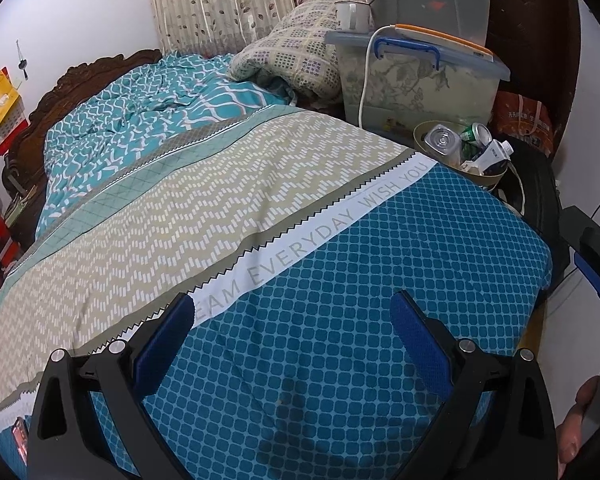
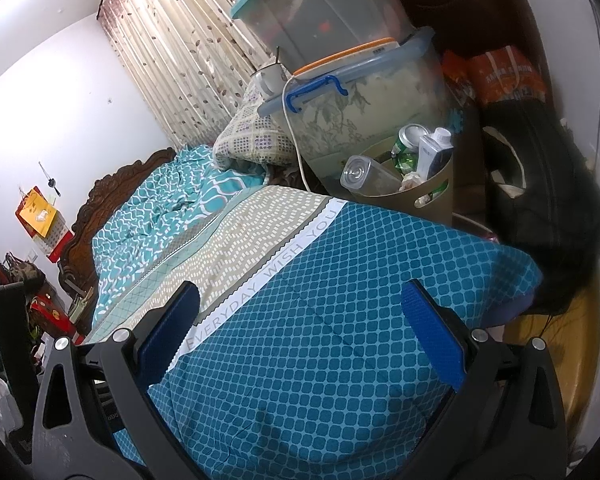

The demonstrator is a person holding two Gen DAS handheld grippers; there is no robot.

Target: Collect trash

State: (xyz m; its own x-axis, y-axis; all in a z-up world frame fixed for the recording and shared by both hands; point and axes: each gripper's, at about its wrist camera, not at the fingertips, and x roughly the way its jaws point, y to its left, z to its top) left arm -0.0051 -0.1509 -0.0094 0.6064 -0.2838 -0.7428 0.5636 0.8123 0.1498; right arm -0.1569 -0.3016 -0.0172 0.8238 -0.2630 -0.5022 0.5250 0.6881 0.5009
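the quilt covers the bed, spreading below both grippers; the left gripper and right gripper hang over its near end, jaws apart with nothing between; the headboard stands at the far left end, the curtain behind the bed; a folded blanket lies at the far side, left of a lidded storage box; a mug sits on that box's lid; the waste bin stands before the box, beside the bed's right edge, with a clear bottle, a can and a carton in it
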